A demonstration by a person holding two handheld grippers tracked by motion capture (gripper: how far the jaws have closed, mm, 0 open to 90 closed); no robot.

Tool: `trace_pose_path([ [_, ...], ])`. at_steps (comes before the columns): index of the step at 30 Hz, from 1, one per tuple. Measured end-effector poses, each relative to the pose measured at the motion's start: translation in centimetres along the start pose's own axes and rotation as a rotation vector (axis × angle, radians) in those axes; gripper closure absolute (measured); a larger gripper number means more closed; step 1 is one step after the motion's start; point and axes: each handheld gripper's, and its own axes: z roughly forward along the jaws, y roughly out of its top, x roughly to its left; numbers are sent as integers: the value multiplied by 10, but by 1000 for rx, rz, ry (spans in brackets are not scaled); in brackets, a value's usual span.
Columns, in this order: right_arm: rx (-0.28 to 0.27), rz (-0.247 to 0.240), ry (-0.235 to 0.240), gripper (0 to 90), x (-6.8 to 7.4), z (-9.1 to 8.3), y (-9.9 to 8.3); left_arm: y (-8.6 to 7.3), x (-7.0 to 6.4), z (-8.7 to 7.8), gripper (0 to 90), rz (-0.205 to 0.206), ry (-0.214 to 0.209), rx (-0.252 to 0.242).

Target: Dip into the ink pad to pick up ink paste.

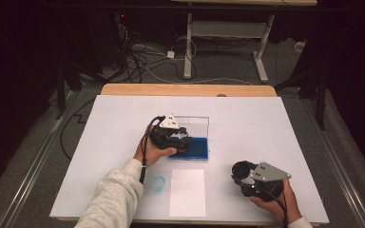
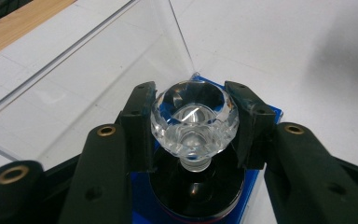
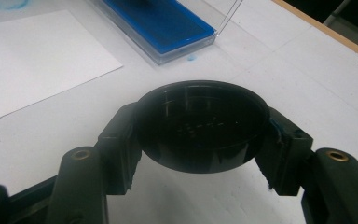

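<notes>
A faceted, clear crystal knob, round and glassy like a cut gem, sits clamped between the two black jaws of the left hand-held gripper. The knob tops a short clear neck that rises from a round black base, glossy and dark; together they make a stamp, held over the blue ink pad. In the high view that gripper hovers at the pad's left part, near the middle of the surface.

The pad is a flat rectangle of deep blue in a clear plastic case, and its see-through lid stands open behind it, thin and hard-edged.

The right hand-held gripper holds a round black cap, smooth, shallow and hollow like a small dish, pinched at its rim from both sides. In the high view it is low at the right, well apart from the pad.

A plain white sheet of paper lies flat in front of the pad, matte and rectangular. Just left of it a faint blue ring-shaped smudge marks the white, smooth surface, whose far wooden edge shows tan.
</notes>
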Motion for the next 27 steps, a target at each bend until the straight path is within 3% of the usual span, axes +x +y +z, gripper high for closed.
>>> trace_pose_path([
  [11, 3, 0, -1, 385, 1, 1, 0, -6, 0, 5, 547, -6, 31, 4],
  [27, 9, -8, 12, 385, 3, 3, -1, -18, 2, 5, 546, -53, 11, -22],
])
